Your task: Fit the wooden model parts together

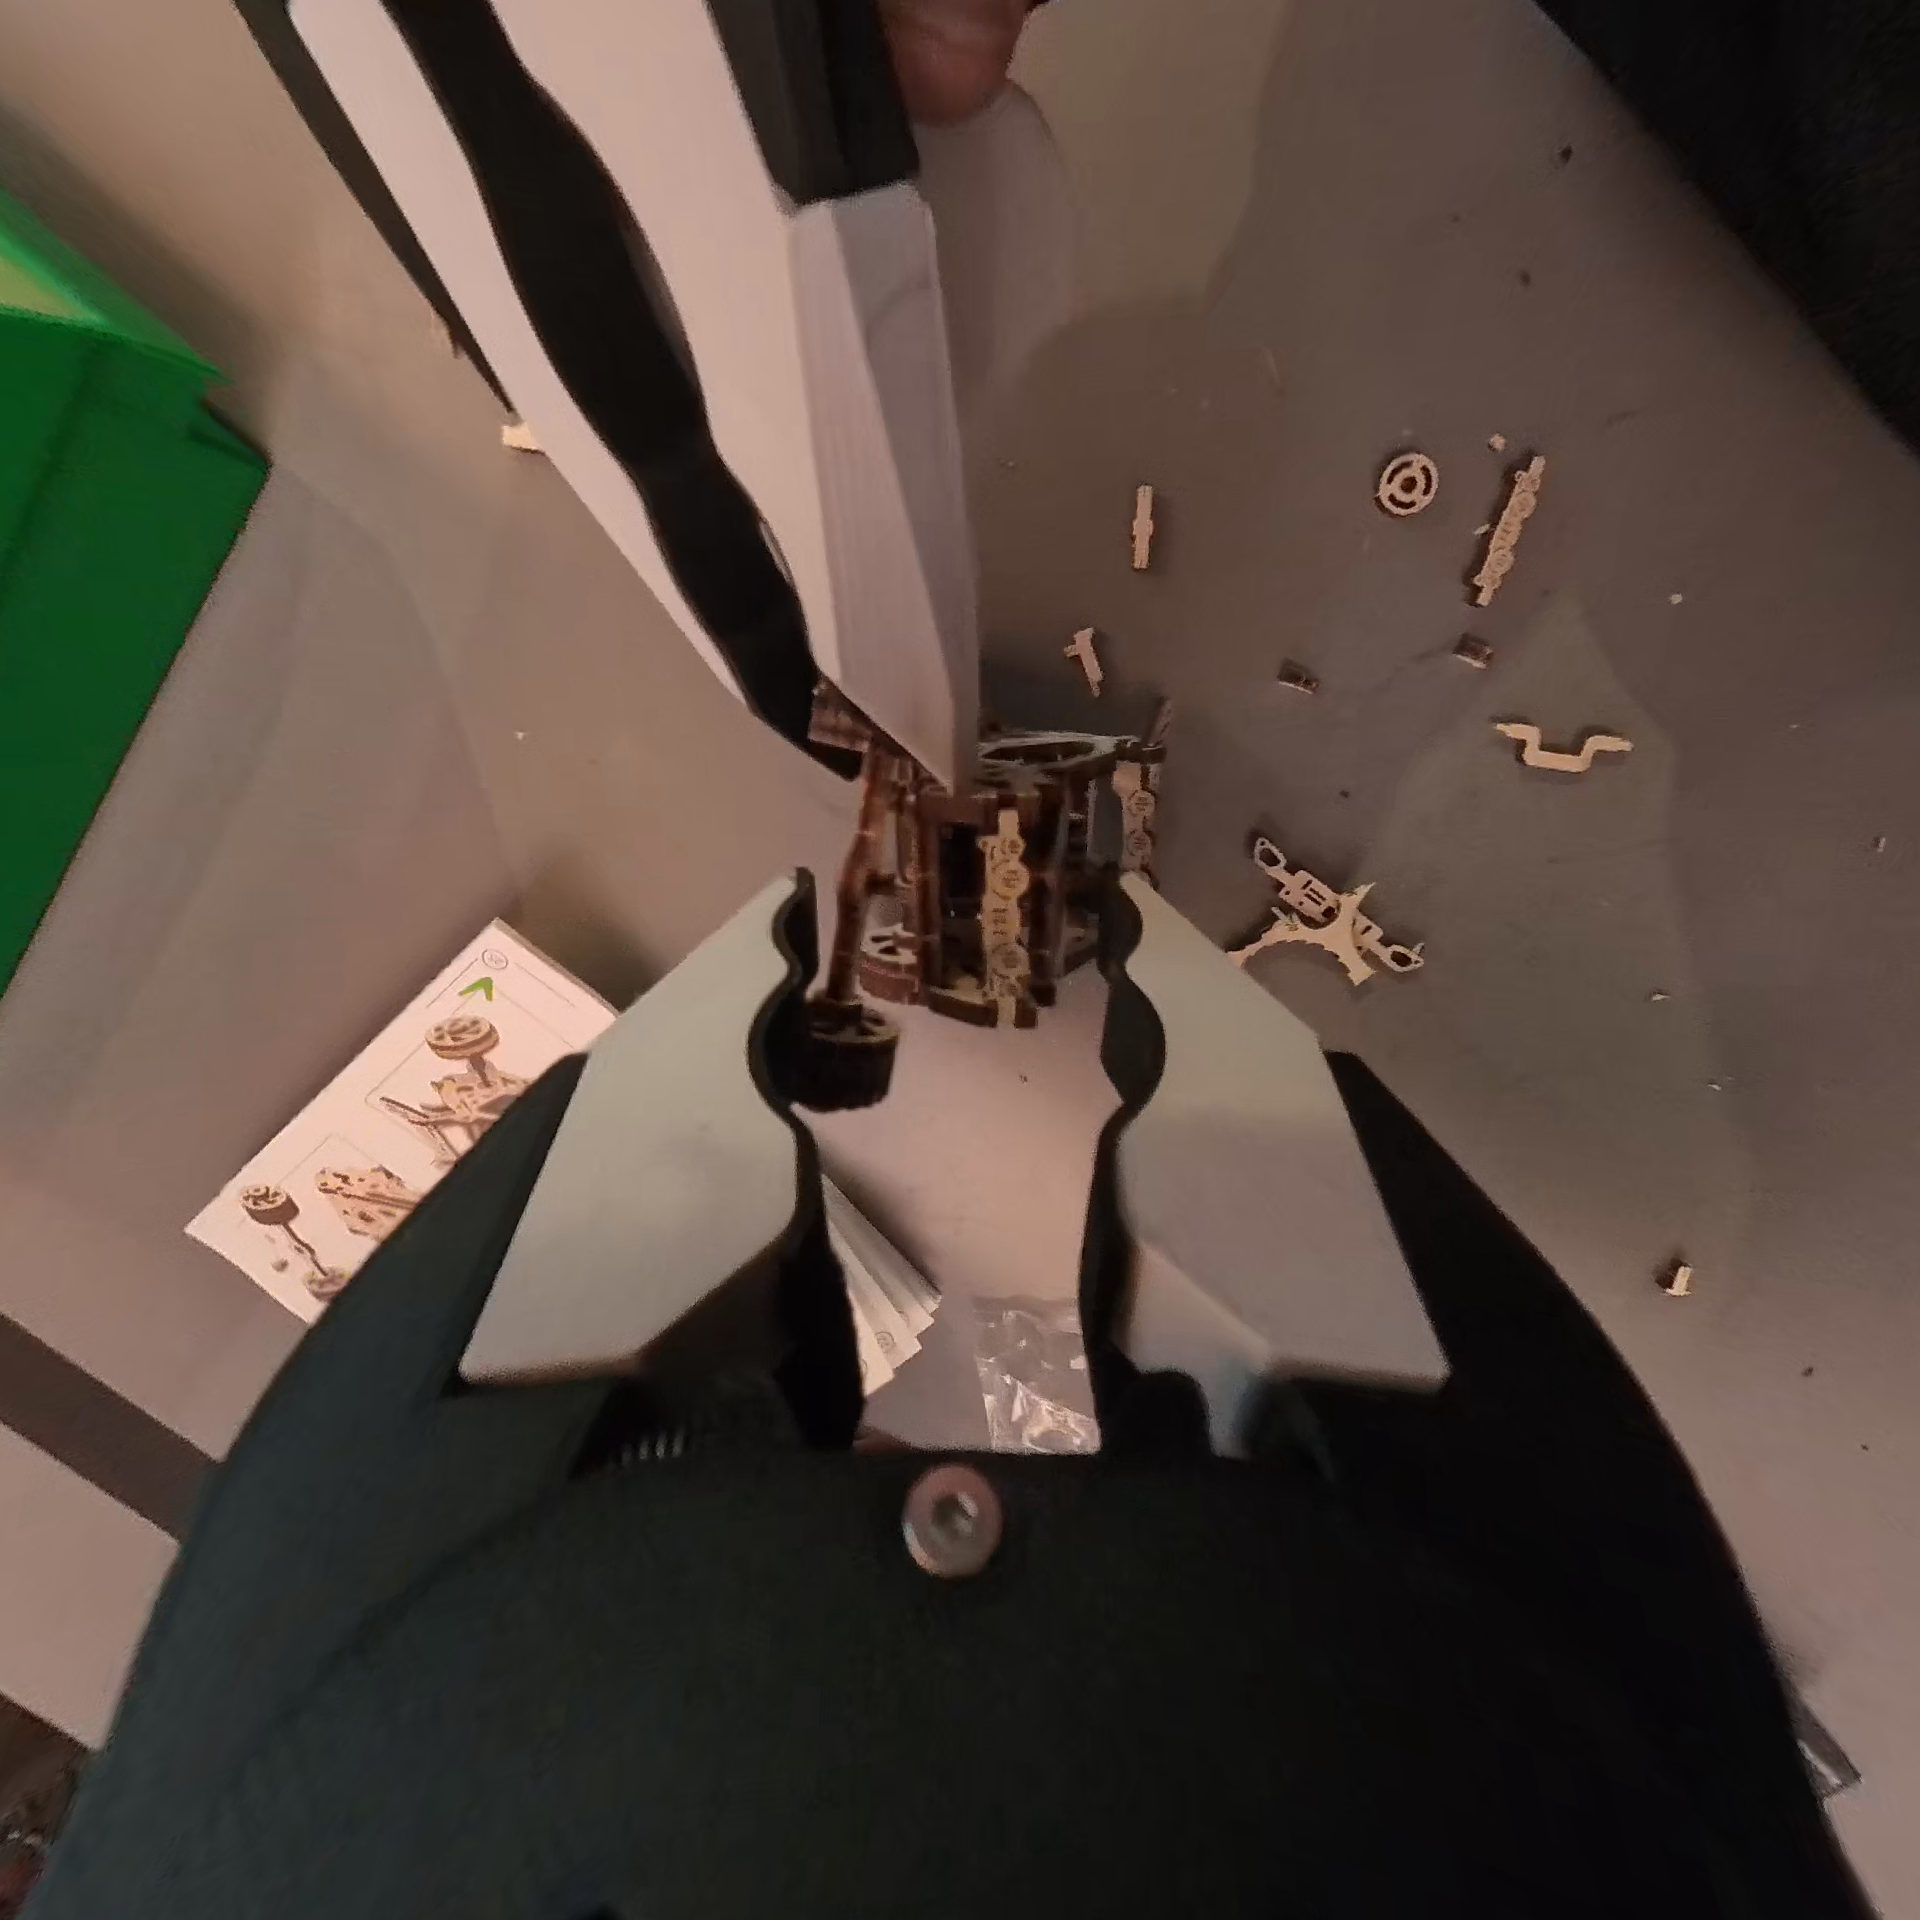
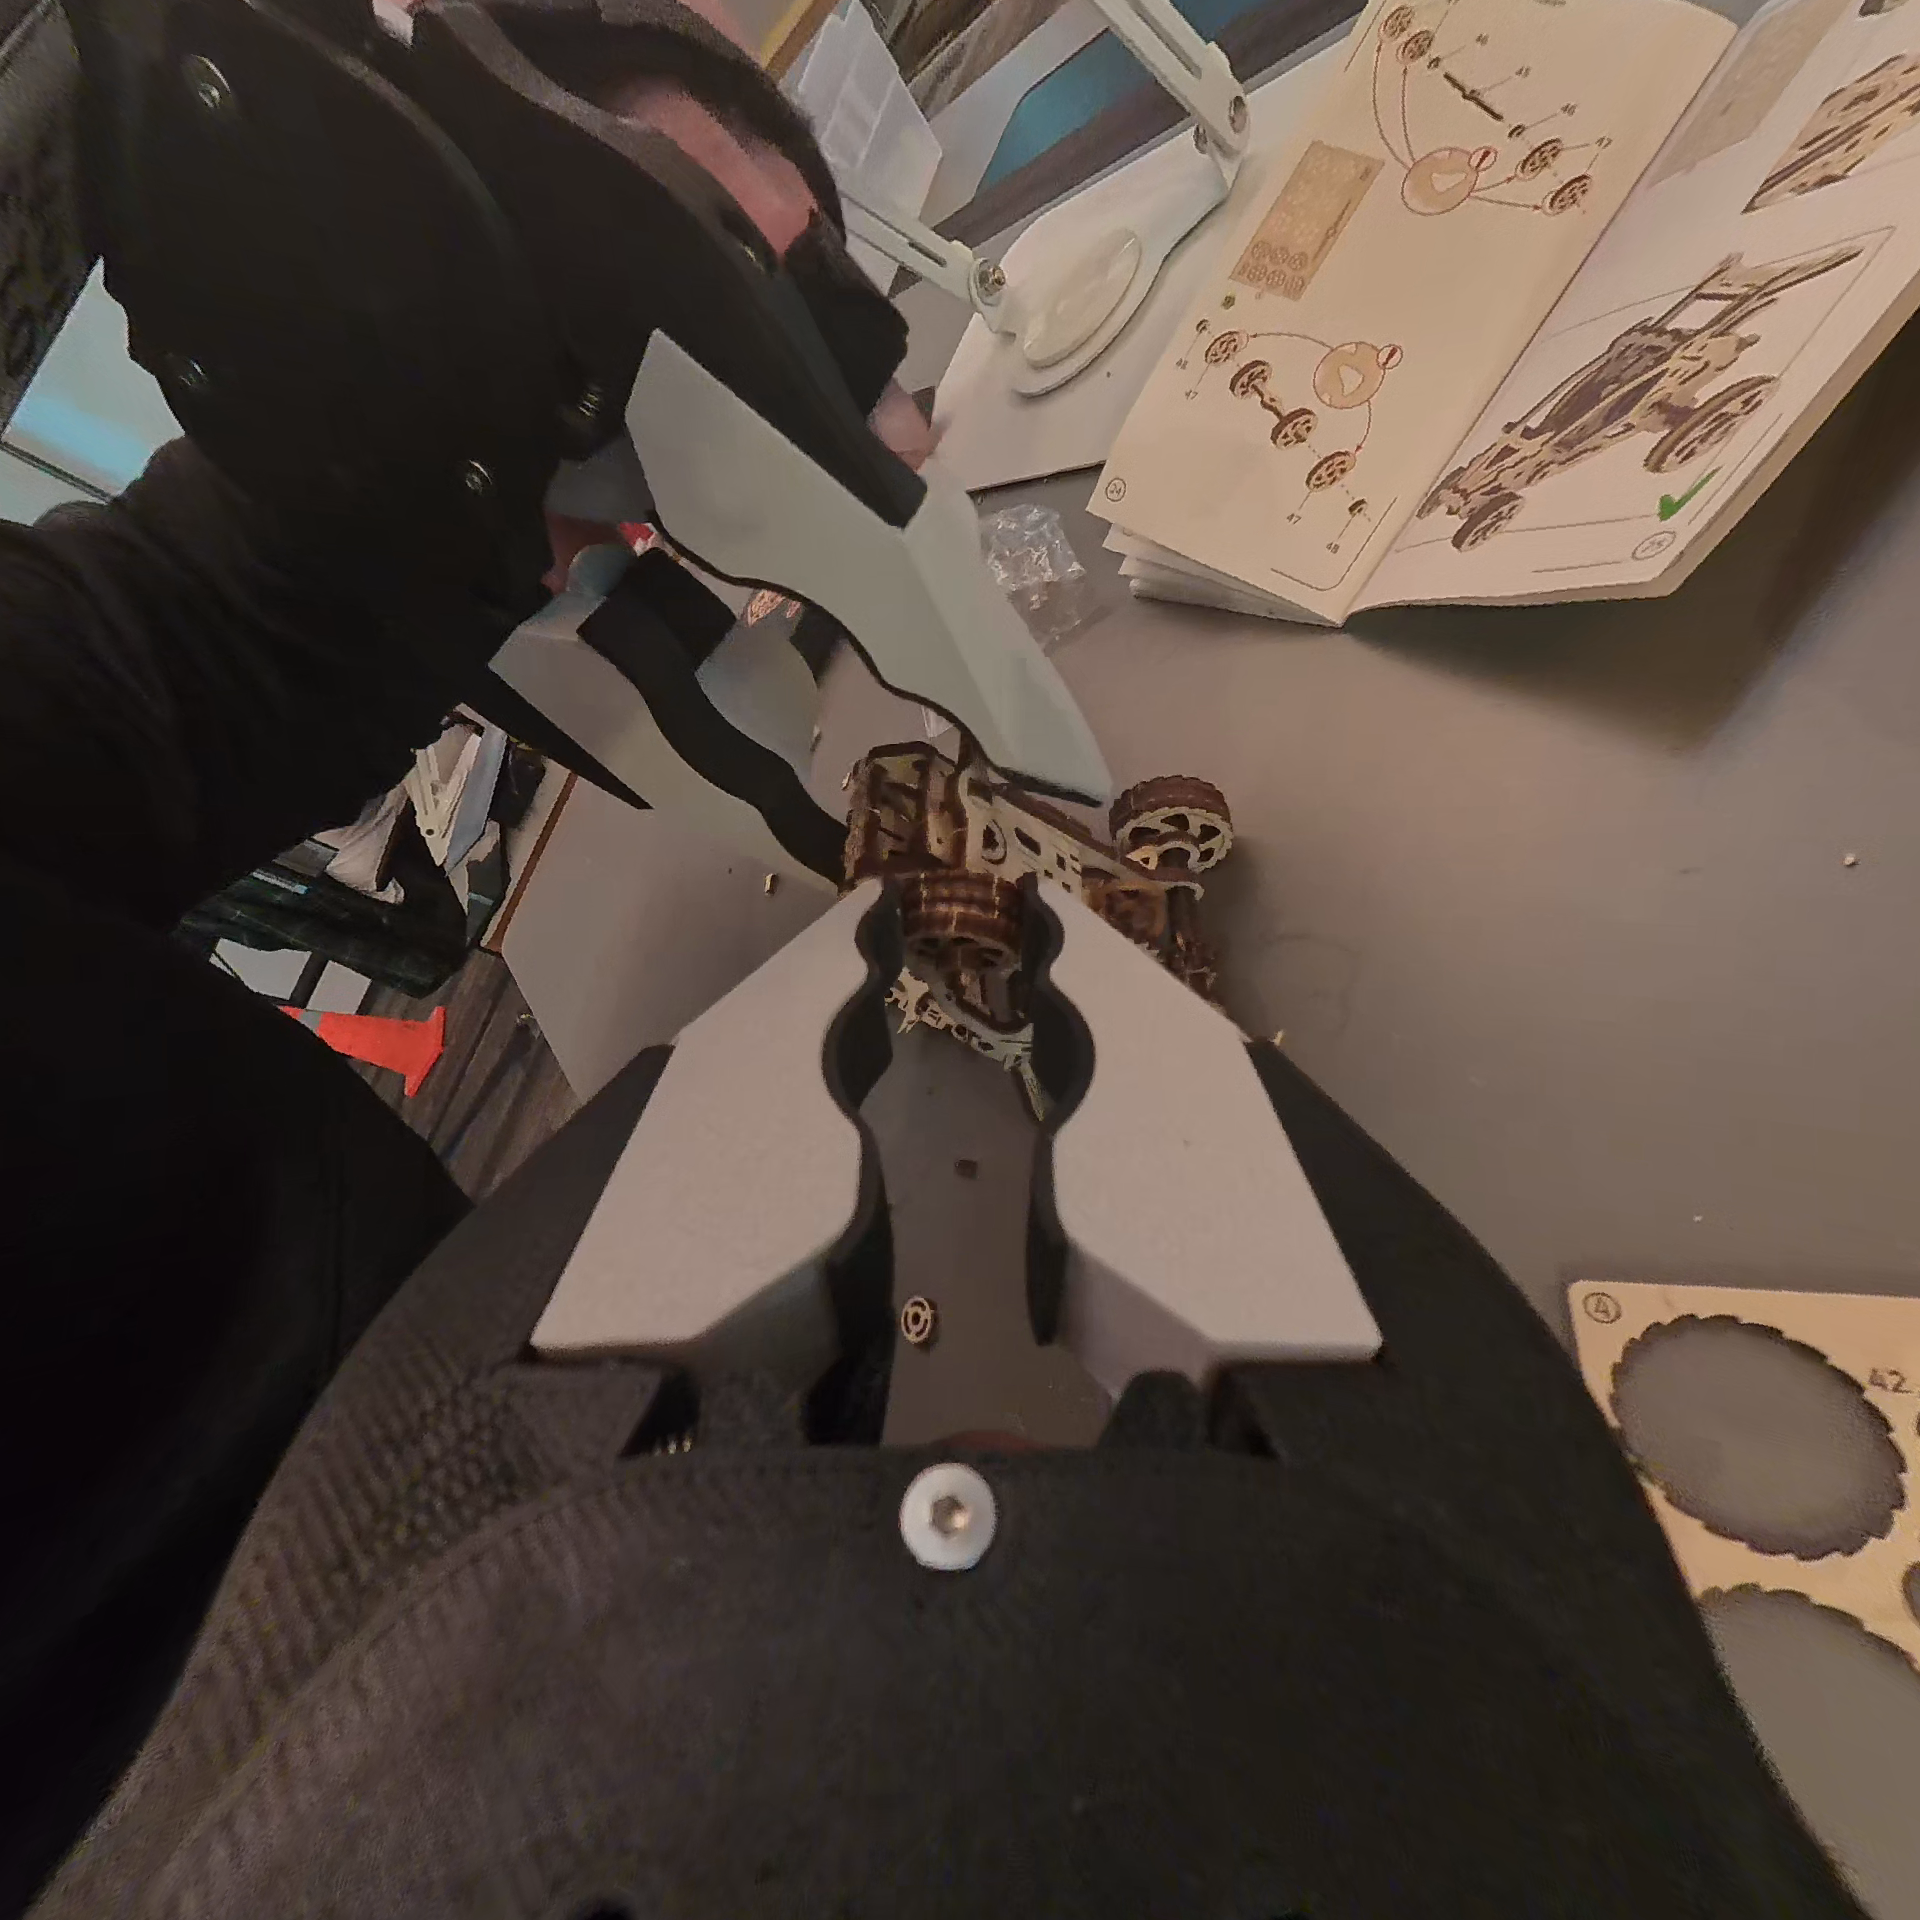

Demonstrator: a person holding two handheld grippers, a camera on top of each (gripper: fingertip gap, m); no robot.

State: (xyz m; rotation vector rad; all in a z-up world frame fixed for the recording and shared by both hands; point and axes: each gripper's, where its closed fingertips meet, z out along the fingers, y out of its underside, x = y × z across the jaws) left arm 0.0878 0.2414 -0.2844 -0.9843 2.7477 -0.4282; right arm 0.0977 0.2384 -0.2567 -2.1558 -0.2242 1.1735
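Your right hand-held gripper [image 2: 961,920] pinched a wheel [image 2: 951,914] of the wooden model car [image 2: 1029,862] resting on the grey desk [image 2: 1507,935], while your left hand-held gripper [image 1: 961,904] stood agape around the model's other end (loose wooden parts [image 1: 1325,920] lay scattered beside it).

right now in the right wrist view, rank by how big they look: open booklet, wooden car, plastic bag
1. open booklet, largest
2. wooden car, partly hidden behind both claws
3. plastic bag, smallest

The booklet and bag lie farther off, so true sizes stay unsure.
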